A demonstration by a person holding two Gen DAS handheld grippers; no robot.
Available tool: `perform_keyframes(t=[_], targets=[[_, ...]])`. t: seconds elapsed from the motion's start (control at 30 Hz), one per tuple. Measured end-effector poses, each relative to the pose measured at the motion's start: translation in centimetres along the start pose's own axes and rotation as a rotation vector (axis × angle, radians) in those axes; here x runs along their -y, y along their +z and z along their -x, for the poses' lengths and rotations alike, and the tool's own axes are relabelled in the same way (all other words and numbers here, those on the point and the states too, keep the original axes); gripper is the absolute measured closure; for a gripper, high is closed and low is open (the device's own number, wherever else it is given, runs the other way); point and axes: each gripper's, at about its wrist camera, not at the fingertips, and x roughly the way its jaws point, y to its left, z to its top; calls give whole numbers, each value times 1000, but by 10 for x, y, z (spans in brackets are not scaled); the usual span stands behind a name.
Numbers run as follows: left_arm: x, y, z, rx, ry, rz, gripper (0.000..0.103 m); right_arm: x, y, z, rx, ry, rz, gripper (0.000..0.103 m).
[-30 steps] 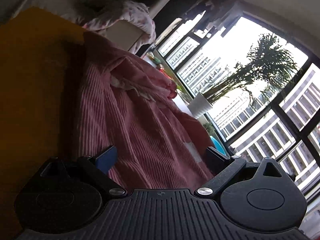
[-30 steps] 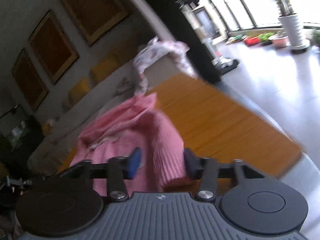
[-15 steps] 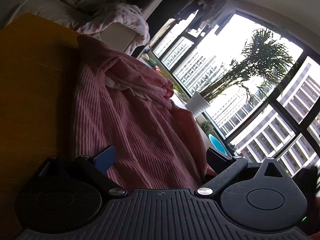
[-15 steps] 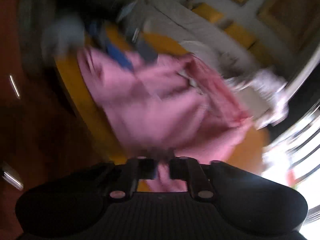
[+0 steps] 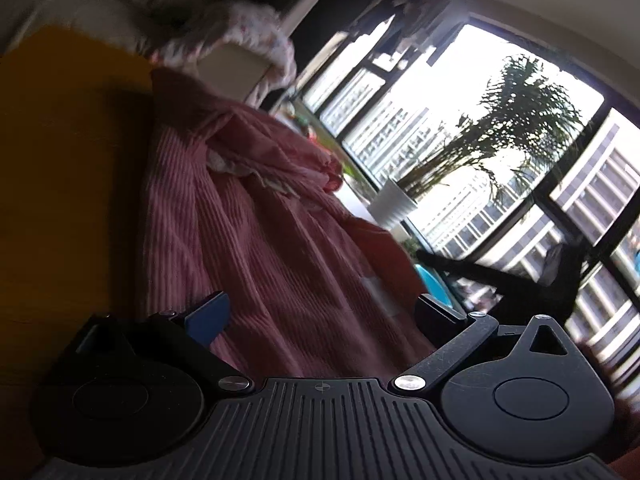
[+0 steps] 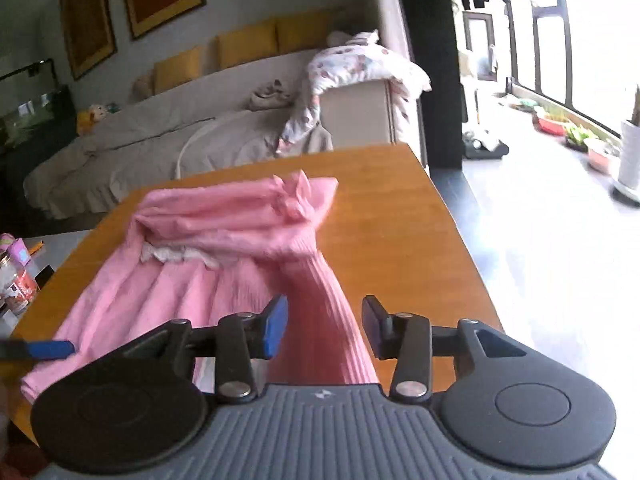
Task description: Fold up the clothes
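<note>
Right fingers [image 6: 274, 326]: parting on the right gripper [image 6: 323, 326], a ribbed sleeve of the pink garment [image 6: 208, 280] between them, untouched.
Left fingers [image 5: 210, 316]: spread wide on the left gripper [image 5: 320, 316], low over the cloth, gripping nothing.
Garment: crumpled across the wooden table [image 6: 400, 208].
Beyond: sofa [image 6: 160, 132] behind the table, potted palm [image 5: 392, 208] by the window.

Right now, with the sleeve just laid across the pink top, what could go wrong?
1. The right gripper is opening with the ribbed sleeve between its fingers; pulling away could drag the fold loose.
2. The pink top is bunched at its ruffled neckline, so the next fold may come out lumpy.
3. The left gripper straddles the fabric, open; moving it may shift the hem.
</note>
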Motion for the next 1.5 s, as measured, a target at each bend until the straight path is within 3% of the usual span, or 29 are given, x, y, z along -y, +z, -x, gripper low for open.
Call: perform_keyframes(t=[0.13,0.23,0.27,0.3,0.37,0.47,0.63,0.77,0.8,0.83,0.87,0.9,0.97,1.0,1.1,1.2,1.33,1.4,1.5], targets=[[28,38,-10,-47,-66,-63,2,9,-27,32,73,-66,-6,47],[51,71,-52,-155,-110,-98,6,13,-48,52,117,-101,-23,47],[56,80,-69,-198,-129,-89,14,15,-55,58,131,-113,-28,47],[58,88,-91,-248,-151,-50,21,15,-60,65,143,-117,-38,47],[55,99,-138,-341,-183,64,23,15,-70,74,154,-109,-66,47],[43,103,-192,-392,-170,189,23,15,-81,75,159,-101,-106,47],[16,105,-234,-345,-71,323,23,19,-93,66,159,-80,-186,47],[3,106,-235,-285,-55,361,26,19,-98,55,214,-57,-214,48],[3,106,-236,-283,-52,355,30,16,-97,54,223,-60,-196,57],[4,106,-238,-285,-42,343,33,12,-94,52,228,-70,-159,77],[5,106,-240,-288,-28,330,45,8,-92,51,232,-79,-122,86],[5,106,-241,-290,-16,318,62,3,-89,50,237,-89,-85,92],[3,111,-240,-289,-4,300,83,-5,-84,47,246,-107,-11,94],[1,113,-238,-287,-3,295,85,-17,-81,50,253,-116,95,95],[-3,123,-223,-259,-10,291,87,-62,-80,57,227,-105,537,100],[-11,132,-210,-241,10,284,88,-86,-94,50,98,-1,788,100],[-16,139,-190,-249,-18,294,86,-99,-106,39,33,40,918,100],[-8,142,-176,-243,-68,275,66,-100,-101,36,17,55,895,100],[16,141,-163,-260,-188,233,47,-103,-102,34,17,48,897,99]])
